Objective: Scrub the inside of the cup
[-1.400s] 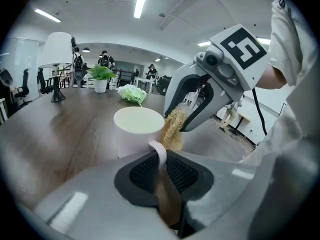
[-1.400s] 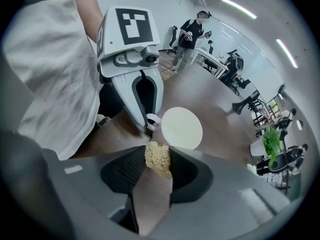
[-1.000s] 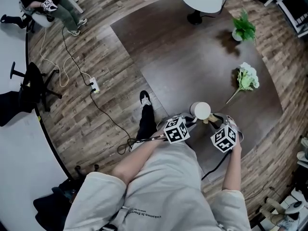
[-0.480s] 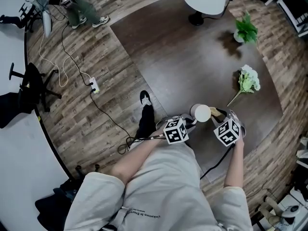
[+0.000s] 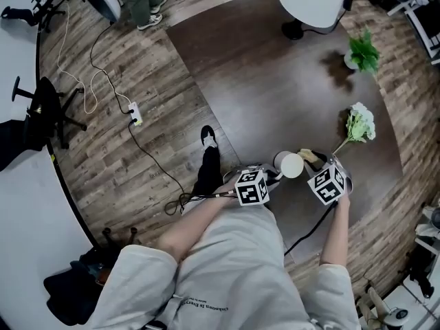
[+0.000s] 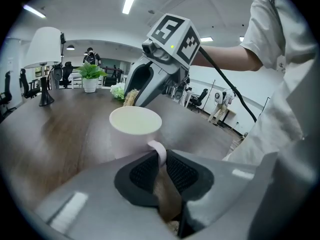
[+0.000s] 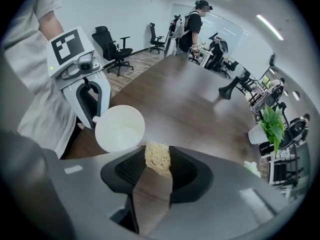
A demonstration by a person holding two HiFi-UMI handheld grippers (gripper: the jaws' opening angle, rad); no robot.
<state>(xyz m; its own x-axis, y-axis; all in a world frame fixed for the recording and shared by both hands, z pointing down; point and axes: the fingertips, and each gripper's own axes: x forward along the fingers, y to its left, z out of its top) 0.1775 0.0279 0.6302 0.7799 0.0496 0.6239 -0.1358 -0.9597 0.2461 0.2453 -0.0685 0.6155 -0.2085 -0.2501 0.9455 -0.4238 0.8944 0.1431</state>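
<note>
White cup (image 6: 135,128): left gripper (image 6: 161,158); probable loofah (image 7: 157,162): right gripper (image 7: 158,155).

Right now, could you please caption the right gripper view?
Right gripper clamps a fibrous scrubber just outside the white cup held by the left gripper.

Bright ceiling strip lights, soft shadows, strong fisheye distortion, dark corners

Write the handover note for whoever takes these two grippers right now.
Left gripper: shut on the handle of the cup, with the cup's mouth tilted toward the pad.
Right gripper: shut on the scrub pad, which sits just outside the cup's rim, not inside.
Done: both grips are made.
Left: push the pad in and scrub the inside. Whether any scrubbing has happened can't be told.
</note>
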